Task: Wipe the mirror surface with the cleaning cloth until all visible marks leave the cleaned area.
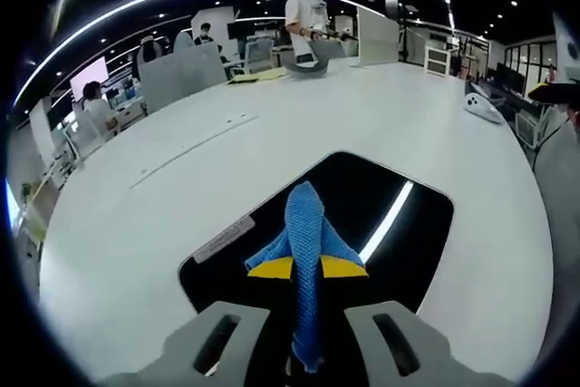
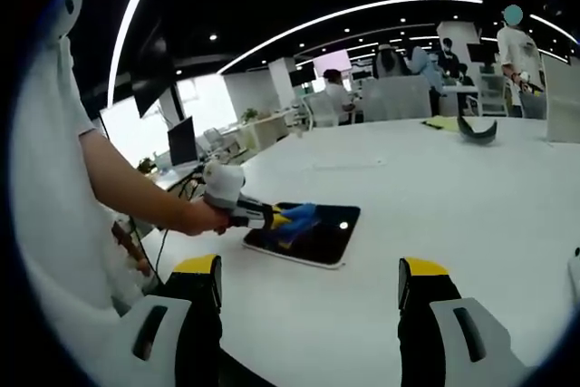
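Note:
A dark rectangular mirror [image 1: 390, 224] lies flat on the white table [image 1: 181, 178]; it reflects a ceiling light strip. My left gripper [image 1: 306, 267] is shut on a blue cleaning cloth [image 1: 304, 233], which sticks up between its yellow-tipped jaws and rests over the mirror's near half. In the right gripper view the mirror [image 2: 322, 237] sits left of centre with the blue cloth [image 2: 297, 215] on it, held by the left gripper [image 2: 276, 219] in a person's hand [image 2: 195, 217]. My right gripper [image 2: 308, 283] is open, with nothing between its fingers, hovering above the table near the mirror.
A white label [image 1: 222, 240] is stuck by the mirror's left edge. A white controller-like object [image 1: 483, 108] lies at the far right of the table. A dark curved item [image 2: 476, 129] and a yellow sheet [image 2: 444, 122] lie far back. People sit and stand at desks beyond.

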